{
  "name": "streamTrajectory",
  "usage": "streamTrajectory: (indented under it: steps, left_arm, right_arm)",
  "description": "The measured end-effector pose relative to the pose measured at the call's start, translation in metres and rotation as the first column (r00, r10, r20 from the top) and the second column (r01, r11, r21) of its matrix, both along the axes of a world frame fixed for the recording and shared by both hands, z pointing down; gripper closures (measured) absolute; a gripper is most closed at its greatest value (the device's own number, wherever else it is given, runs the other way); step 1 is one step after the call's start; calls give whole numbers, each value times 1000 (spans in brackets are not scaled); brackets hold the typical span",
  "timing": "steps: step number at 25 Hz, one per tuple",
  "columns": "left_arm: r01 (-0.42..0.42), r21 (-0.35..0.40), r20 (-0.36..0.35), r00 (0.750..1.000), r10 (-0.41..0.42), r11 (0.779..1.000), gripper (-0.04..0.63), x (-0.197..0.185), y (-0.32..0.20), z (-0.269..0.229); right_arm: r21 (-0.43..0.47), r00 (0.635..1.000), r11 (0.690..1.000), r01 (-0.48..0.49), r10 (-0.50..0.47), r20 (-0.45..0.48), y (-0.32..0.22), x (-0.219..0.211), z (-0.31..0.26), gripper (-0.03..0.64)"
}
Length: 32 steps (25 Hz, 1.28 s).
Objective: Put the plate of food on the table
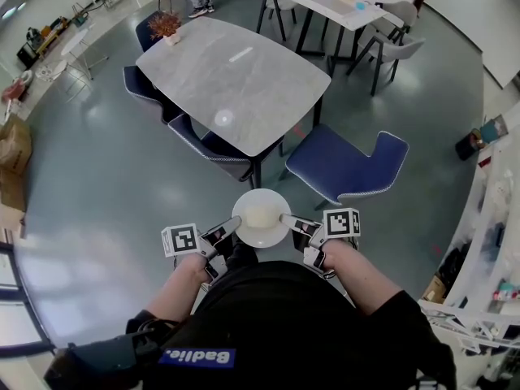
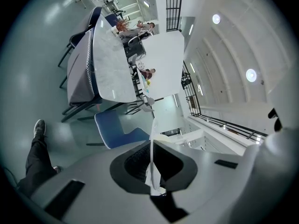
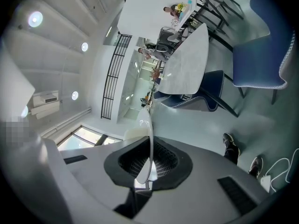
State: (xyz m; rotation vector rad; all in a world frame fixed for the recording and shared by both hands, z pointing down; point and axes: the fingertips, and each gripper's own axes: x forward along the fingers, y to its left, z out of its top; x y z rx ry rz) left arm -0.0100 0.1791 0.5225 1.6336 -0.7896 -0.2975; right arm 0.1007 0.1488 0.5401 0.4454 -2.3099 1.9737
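A white plate [image 1: 261,218] with a pale mound of food [image 1: 258,216] hangs in front of the person's body, above the floor. My left gripper [image 1: 230,230] is shut on the plate's left rim, my right gripper [image 1: 289,220] on its right rim. In the left gripper view the plate's edge [image 2: 152,157] runs thin between the two pads. The right gripper view shows the same rim [image 3: 147,148] pinched edge-on. The grey marble table [image 1: 231,80] stands ahead, a short way beyond the plate.
Blue chairs stand around the table: one [image 1: 345,166] pulled out at the right front, another [image 1: 219,147] tucked under the near edge. A small plant [image 1: 166,27] sits on the table's far left corner. A second white table [image 1: 340,5] stands farther back.
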Motion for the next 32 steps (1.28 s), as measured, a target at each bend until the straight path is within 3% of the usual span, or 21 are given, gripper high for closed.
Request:
streamTrajectory:
  steps: [7,10,17,21,27,32]
  left_arm:
    - [-16,3,-48,999,16,1000,580,-22,-47,-2]
    - [-32,-18,-21,999,31,999,580,-42,-68,5]
    - [-79,-14,-44,996,79,997,580,-66,-127,5]
    - [-106,1,6,994,106,994,580,-91,-159,9]
    - [-142,2,-46,989,142,990,580,-115,-215,0]
    - [-176,-15,-30,984,175,984,580,-133,-239,3]
  right_arm:
    - [-17,1000,1000,-18,18,-11,-44,-25,2,597]
    - [-23,999,999,-34,33,-18,-64,-41,5,597]
    - [-25,996,996,-82,82,-25,-117,-66,6,597]
    - [-30,993,993,-111,109,-39,-145,-85,8,597]
    - [-23,987,987,-159,159,-37,-197,-113,0,597]
    - [-23,978,979,-202,201,-51,-219,-128,-2,597]
